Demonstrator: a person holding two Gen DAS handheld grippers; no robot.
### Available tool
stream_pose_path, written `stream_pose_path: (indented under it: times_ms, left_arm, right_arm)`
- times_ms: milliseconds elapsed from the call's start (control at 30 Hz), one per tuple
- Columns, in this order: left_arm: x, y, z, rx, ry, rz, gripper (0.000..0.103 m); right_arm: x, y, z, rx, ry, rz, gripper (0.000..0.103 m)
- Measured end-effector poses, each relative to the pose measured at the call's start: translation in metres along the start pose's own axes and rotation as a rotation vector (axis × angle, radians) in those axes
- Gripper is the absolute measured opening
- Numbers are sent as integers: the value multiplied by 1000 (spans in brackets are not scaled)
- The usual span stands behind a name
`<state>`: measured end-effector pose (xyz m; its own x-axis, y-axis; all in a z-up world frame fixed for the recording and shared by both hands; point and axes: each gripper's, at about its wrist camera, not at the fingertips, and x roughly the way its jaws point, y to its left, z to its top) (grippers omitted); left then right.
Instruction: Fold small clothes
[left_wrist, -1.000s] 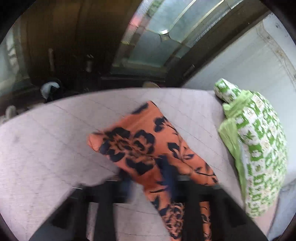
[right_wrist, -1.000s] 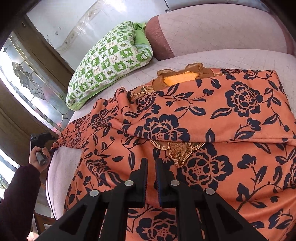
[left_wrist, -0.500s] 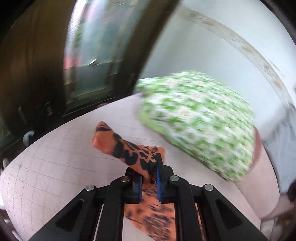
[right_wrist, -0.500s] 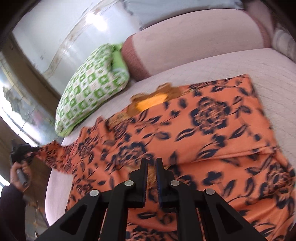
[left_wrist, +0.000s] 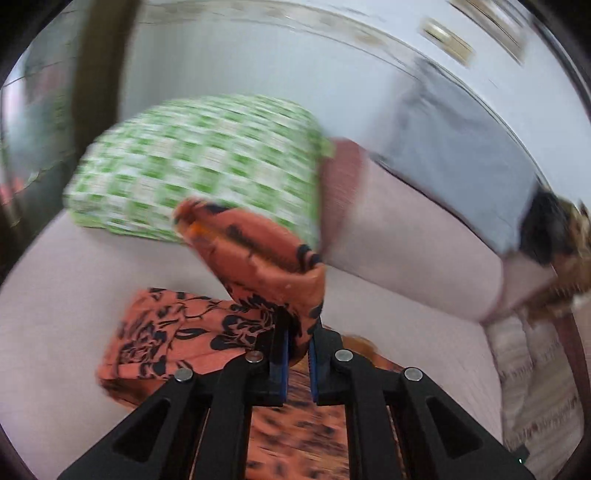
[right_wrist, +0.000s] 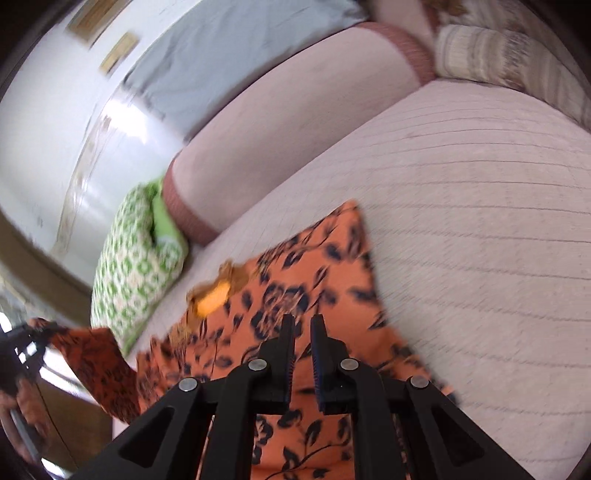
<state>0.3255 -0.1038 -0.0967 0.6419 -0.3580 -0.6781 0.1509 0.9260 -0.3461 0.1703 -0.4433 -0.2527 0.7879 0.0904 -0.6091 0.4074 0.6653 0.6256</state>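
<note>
An orange garment with dark blue flowers lies spread on the pink quilted bed. My left gripper is shut on one sleeve of it. The sleeve stands lifted above the rest of the garment. In the right wrist view that raised sleeve hangs at the far left, with the left gripper at its end. My right gripper hovers over the middle of the garment, shut, with nothing between its fingers. The garment's neckline shows a yellow-orange lining.
A green-and-white checked pillow lies at the head of the bed beside a long pink bolster. A grey cushion leans on the white wall. A striped cushion sits at the far right corner.
My left gripper has risen and swung right with the sleeve pinched in it, rolling as it went. The right gripper has shifted and rolled over the garment, still shut.
</note>
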Motion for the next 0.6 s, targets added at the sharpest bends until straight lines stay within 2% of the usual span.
stream_pose_path:
  times_ms: [167, 300, 333, 367, 400, 433, 467, 600]
  left_arm:
    - [37, -80, -46, 45, 106, -116, 8]
    - [70, -125, -85, 58, 241, -216, 11]
    - [74, -131, -93, 64, 273, -226, 20]
    - [76, -135, -100, 76, 300, -239, 37]
    - [75, -137, -104, 98, 306, -244, 47]
    - [71, -139, -105, 113, 293, -237, 62]
    - [65, -135, -104, 123, 264, -223, 70]
    - [28, -101, -104, 125, 138, -165, 78]
  right_arm:
    - [-12, -36, 23, 126, -44, -10, 12]
    - [-19, -56, 35, 192, -57, -18, 12]
    - [-18, -58, 38, 198, -52, -17, 12]
    - [-18, -60, 40, 203, -45, -15, 12]
    - [-18, -61, 41, 206, -36, -5, 12]
    - [-17, -62, 43, 207, -25, 10, 12]
    - [-17, -63, 43, 206, -15, 26, 12]
    - [-10, -55, 40, 173, 27, 58, 12]
